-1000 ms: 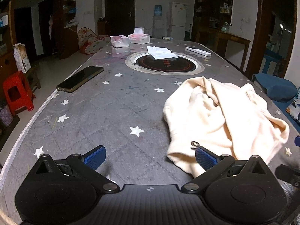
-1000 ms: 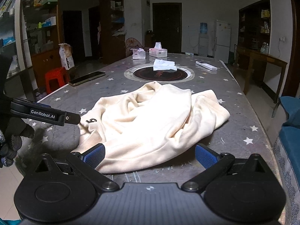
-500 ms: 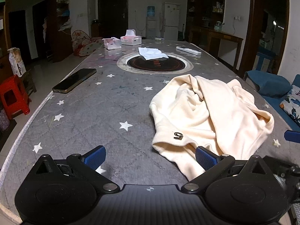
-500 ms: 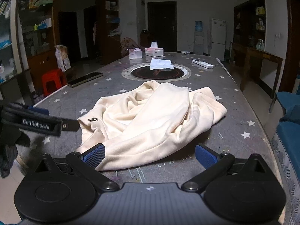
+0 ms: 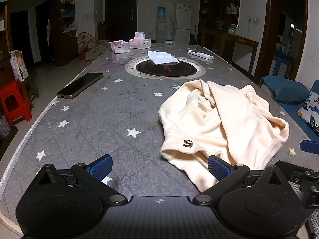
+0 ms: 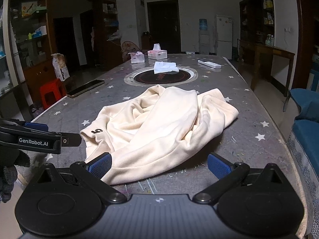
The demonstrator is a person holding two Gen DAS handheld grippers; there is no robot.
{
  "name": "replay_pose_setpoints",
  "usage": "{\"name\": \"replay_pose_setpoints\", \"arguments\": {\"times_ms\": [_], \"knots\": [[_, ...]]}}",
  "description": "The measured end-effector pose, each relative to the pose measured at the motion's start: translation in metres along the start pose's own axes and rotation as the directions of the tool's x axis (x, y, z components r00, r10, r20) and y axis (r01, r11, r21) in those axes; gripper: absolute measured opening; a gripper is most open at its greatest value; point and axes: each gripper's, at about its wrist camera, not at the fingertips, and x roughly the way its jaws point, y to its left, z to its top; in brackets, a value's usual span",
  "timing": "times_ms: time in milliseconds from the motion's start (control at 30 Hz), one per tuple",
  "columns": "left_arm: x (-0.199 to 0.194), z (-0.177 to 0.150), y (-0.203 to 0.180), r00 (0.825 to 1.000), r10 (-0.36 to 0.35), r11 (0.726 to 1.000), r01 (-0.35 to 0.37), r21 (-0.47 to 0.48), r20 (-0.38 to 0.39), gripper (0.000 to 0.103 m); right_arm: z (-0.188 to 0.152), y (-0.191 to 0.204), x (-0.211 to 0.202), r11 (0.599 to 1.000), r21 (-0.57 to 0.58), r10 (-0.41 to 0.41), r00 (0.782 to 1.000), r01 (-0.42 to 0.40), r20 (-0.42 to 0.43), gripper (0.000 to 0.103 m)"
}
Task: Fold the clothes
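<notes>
A cream garment [image 5: 223, 123] [image 6: 159, 127] lies crumpled on the grey star-patterned table [image 5: 111, 123], a small dark badge on its near cuff. My left gripper [image 5: 159, 166] stands open at the table's near edge; its right pad sits at the garment's near hem, its left pad over bare cloth. Seen from the right wrist, my right gripper [image 6: 159, 164] is open too, with the garment's lower edge reaching between its blue pads. The left tool's black body [image 6: 35, 139] shows at the left, held by a gloved hand.
A phone [image 5: 80, 85] lies near the left edge. A round black hotplate [image 5: 165, 68] with a white tissue [image 5: 161, 56] sits mid-table; tissue boxes [image 5: 139, 41] and a remote [image 5: 200, 54] lie beyond. Red stool [image 5: 14, 101] left, blue sofa [image 6: 307, 119] right.
The left gripper has drawn back and swung, so the garment sits further right and the badge faces it. The right view has shifted slightly. Both grippers stay open.
</notes>
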Motion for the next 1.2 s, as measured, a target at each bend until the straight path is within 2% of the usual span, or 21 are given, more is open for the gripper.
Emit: {"name": "replay_pose_setpoints", "arguments": {"times_ms": [733, 1200], "knots": [[0.008, 0.01, -0.003, 1.0, -0.008, 1.0, 0.009, 0.013, -0.008, 0.103, 0.007, 0.001, 0.009, 1.0, 0.002, 0.005, 1.0, -0.005, -0.013, 0.103], [0.032, 0.046, -0.002, 1.0, 0.0, 0.998, -0.001, 0.062, 0.011, 0.103, 0.037, -0.004, 0.03, 0.999, -0.037, 0.016, 1.0, -0.016, -0.003, 0.103]]}}
